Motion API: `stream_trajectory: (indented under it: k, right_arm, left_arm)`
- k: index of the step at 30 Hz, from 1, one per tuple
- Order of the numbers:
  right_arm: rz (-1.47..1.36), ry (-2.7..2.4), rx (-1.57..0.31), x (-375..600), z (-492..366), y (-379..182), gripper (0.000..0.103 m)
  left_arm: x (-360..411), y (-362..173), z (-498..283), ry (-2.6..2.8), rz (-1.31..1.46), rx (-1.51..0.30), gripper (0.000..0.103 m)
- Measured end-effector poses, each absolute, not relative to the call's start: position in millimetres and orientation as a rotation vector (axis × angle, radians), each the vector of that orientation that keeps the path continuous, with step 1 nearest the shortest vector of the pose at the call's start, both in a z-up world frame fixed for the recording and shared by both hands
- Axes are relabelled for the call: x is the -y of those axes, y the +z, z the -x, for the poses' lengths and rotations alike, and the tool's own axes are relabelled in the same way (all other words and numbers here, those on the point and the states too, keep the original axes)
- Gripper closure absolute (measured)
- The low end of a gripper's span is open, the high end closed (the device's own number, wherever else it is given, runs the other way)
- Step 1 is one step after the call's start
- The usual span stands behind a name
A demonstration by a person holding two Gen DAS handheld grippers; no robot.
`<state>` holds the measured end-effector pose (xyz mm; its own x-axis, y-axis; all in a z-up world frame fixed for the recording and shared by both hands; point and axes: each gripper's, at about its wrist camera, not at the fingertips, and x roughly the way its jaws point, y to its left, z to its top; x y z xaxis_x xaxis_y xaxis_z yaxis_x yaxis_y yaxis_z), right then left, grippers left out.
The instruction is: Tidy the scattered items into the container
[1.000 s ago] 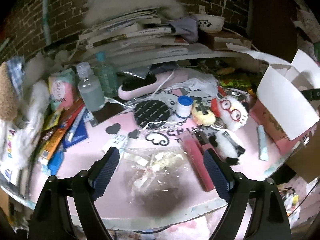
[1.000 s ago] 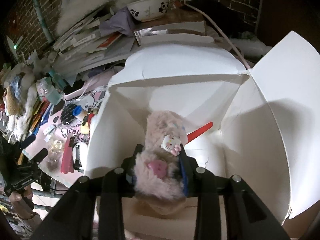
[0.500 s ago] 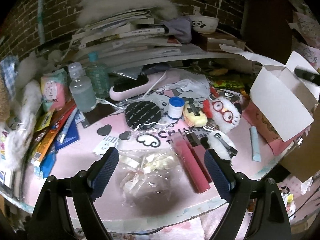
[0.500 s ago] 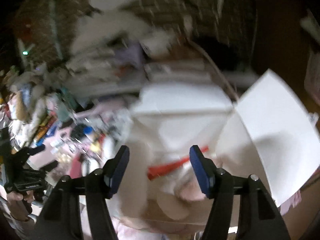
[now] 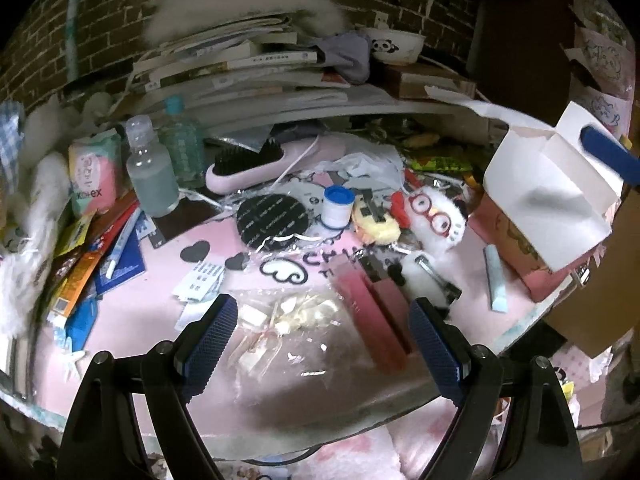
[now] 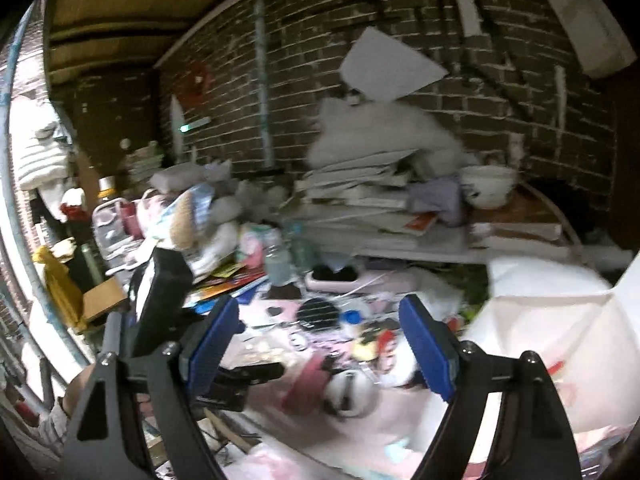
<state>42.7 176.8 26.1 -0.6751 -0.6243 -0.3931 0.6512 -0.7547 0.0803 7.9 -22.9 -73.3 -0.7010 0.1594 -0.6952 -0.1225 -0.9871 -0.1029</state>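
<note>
The left hand-held gripper (image 5: 322,330) tilts down over the near edge of the pink surface (image 5: 132,312), its jaws wide open and empty. A clear bag of small items (image 5: 288,320) lies on the surface directly between its fingers, untouched. The right hand-held gripper (image 6: 318,330) points nearly level across the cluttered surface, jaws opening with nothing between them. The open white box (image 5: 548,196), the container, stands at the surface's right edge, just right of this gripper in its own blurred view
</note>
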Motion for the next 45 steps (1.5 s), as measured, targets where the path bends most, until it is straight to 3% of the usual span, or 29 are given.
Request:
stream_trajectory:
  k: [14, 24, 25, 27, 32, 35, 45]
  right_arm:
    - [-0.809, -2.218, 0.016, -168.6, -40.2, -69.2, 0.023]
    - [-0.903, -2.197, 0.036, -171.1, -36.7, -92.4, 0.023]
    - [-0.905, -2.198, 0.038, -171.1, -36.0, -92.7, 0.023]
    - [-0.911, -2.201, 0.045, -171.3, -33.9, -93.9, 0.023]
    - [-0.921, -2.198, 0.068, -172.8, -31.0, -95.0, 0.023]
    - [-0.919, -2.203, 0.062, -172.7, -31.1, -95.3, 0.023]
    - [-0.914, -2.232, 0.082, -178.3, -28.5, -97.2, 0.023]
  left_arm:
    - [37.2, -104.2, 1.5, 2.795, 1.126, -0.016, 0.023]
    - [44.5, -115.7, 13.7, 2.728, 1.13, 0.005, 0.024]
    - [43.8, -115.4, 13.1, 2.725, 1.126, 0.001, 0.028]
    - [42.7, -113.2, 12.4, 2.719, 1.121, 0.0, 0.059]
    - [43.4, -107.0, 12.6, 2.688, 1.123, 0.033, 0.085]
    - [43.2, -98.0, 8.9, 2.7, 1.089, 0.043, 0.09]
    - [29.7, -47.9, 6.9, 2.699, 0.985, 0.041, 0.09]
